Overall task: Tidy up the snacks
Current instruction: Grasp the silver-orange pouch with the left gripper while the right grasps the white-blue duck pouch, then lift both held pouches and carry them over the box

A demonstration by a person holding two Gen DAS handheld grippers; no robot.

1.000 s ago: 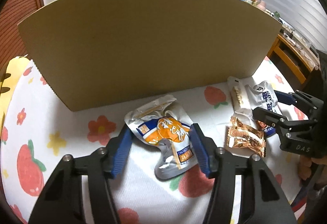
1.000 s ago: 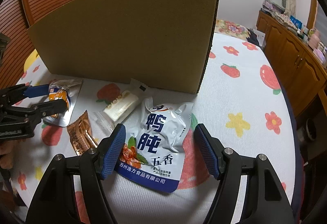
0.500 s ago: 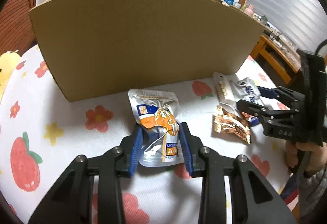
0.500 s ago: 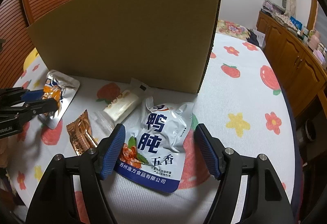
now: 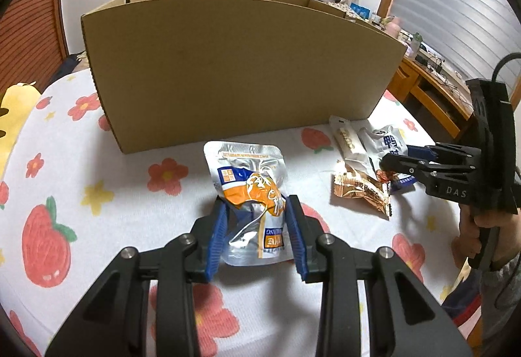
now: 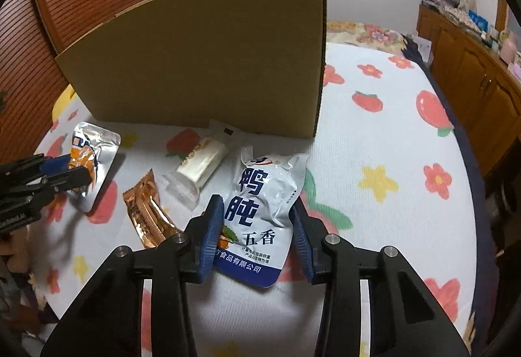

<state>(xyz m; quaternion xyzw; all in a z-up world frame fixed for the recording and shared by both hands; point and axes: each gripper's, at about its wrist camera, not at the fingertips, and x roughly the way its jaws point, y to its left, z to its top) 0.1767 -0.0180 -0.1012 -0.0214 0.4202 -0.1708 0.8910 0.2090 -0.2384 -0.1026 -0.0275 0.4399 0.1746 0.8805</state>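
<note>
While the left gripper had its blue pads pressed against both side edges of the orange-and-silver pouch, the foil between them stood buckled and its upper end was raised off the cloth, so the jaws were narrow and holding it. That crumpling suggested a light, soft pack with little stiffness, likely slick on its foil face; a hold across the lower half, near the bottom seal, seemed safer than one at the thin top edge.

On the other side, the right gripper straddled the white-and-blue pouch, its pads at or just beside the pouch's edges. I could not tell whether they were pinching it, since the pouch lay flat and looked undeformed. It appeared equally thin and pliable, apt to fold or slip if taken by one corner.

Just beside that pouch lay a copper-foil bar and a clear-wrapped white snack, both small and probably light. Beyond them all stood the cardboard box, open at the top, on the fruit-and-flower-print cloth, presumably where the snacks were meant to go.
</note>
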